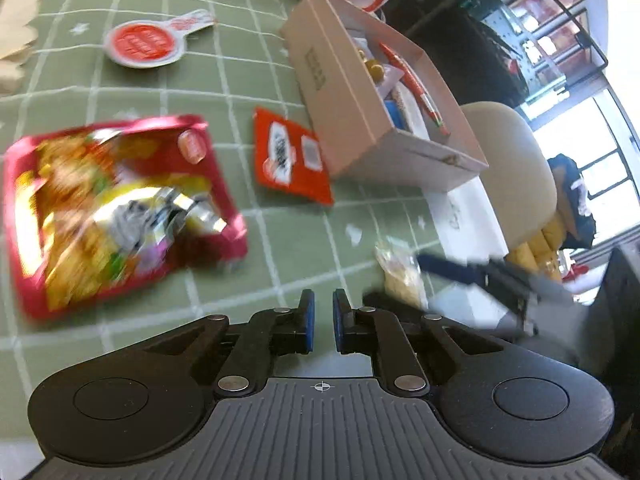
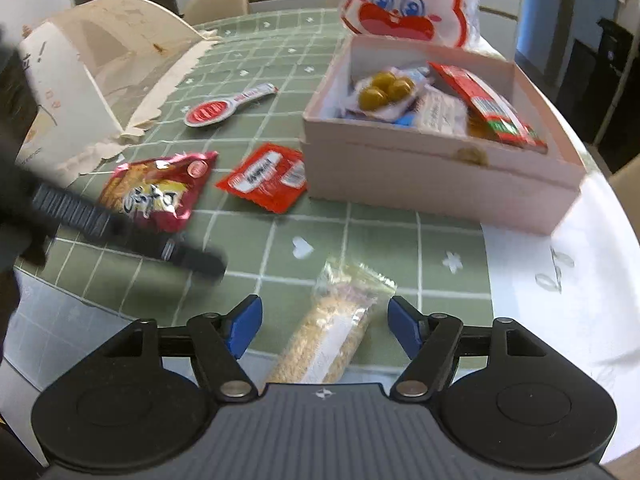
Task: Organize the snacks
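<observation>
We see the round table under its green checked cloth (image 2: 360, 236) cut off on every side, its white rim showing at the near edge. The torn white cardboard carton (image 2: 92, 80) at the far left edge is only partly in the right wrist view, and the left wrist view shows just a corner of it. The pale pink open cardboard box (image 2: 420, 168) stands toward the right edge with assorted snack packets inside; behind it the white and red rabbit-face bag (image 2: 404, 4) is cropped at the top.

The big crimson foil snack bag (image 1: 116, 212) is badly blurred in the left wrist view, its print unreadable. Between it and the box lies the small flat red sachet (image 1: 290, 156), just beside the box wall. Further in lies the red-and-white spoon-shaped pack (image 2: 224, 108).

The clear-wrapped beige cracker bar (image 2: 336, 332) lies at the near edge between the spread blue pads of the right gripper (image 2: 324, 330), which do not touch it; its lower end is hidden by the gripper body. The left gripper (image 1: 323, 318) is closed to a narrow gap, holding nothing. It crosses the right view as a dark blur.
</observation>
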